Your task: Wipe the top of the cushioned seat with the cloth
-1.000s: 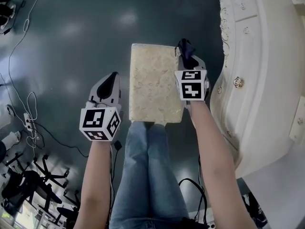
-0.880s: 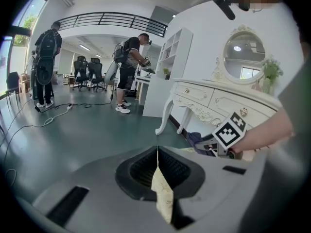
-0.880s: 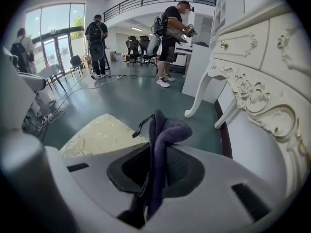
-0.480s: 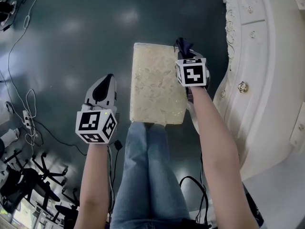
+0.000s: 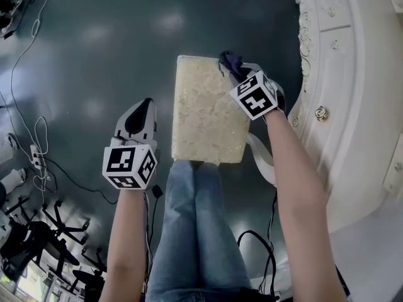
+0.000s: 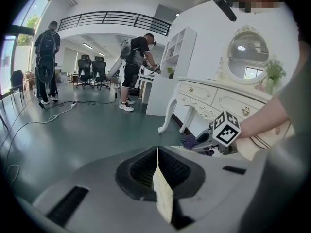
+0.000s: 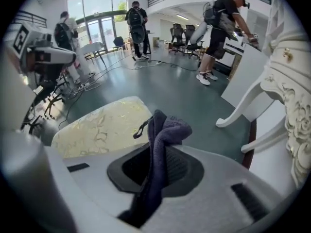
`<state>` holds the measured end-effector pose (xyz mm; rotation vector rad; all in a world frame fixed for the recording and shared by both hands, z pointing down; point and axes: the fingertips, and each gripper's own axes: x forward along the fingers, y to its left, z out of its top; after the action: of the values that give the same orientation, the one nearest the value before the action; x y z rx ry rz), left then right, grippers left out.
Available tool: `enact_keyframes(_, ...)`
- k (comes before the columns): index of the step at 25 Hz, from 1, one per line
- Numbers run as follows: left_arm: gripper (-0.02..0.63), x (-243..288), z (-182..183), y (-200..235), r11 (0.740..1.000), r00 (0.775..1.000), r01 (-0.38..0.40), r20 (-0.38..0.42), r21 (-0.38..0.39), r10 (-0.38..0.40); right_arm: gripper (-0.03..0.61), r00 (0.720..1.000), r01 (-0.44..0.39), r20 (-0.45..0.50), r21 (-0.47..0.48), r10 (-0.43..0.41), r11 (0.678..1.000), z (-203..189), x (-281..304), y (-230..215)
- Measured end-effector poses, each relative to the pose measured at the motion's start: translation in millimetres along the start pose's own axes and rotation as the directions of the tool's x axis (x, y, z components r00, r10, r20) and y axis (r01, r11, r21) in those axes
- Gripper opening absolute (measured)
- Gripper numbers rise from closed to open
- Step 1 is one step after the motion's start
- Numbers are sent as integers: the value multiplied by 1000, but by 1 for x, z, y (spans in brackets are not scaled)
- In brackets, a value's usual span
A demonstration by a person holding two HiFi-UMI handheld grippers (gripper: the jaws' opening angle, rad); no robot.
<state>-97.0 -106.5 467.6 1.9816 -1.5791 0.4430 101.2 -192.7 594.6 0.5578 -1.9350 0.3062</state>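
We find the cloth (image 5: 230, 61), dark purple and bunched, at the far right corner of the seat (image 5: 203, 115). The right gripper (image 5: 239, 74) clamps it, with its jaws closed on the fabric, which stands up between them. The seat top is cream with a pale pattern. The left gripper (image 5: 140, 113) hangs over the dark floor (image 5: 88, 49) just left of the seat, jaws pressed together. A white dresser (image 5: 352, 93) stands to the right.
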Motion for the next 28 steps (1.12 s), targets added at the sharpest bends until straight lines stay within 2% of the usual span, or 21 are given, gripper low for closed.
enact_keyframes(3,5,0,-1,-2,1000,1000,3,-1,-1,-3,38,999,-43,-19,-71,42,997,-1,0,6)
enact_keyframes(12,5,-2,-3,-12,1000,1000,20,-1,-2,-20,38,997,-75,-28,-208,71,975,-12,-4,29)
enact_keyframes(18,5,-4,-6,-18,1000,1000,27,-1,1,-27,38,992,-128,-44,-237,121,963,-22,-8,45)
enact_keyframes(28,5,-16,-12,-27,999,999,40,-5,-1,-40,38,984,-178,-48,-233,171,956,-39,-20,81)
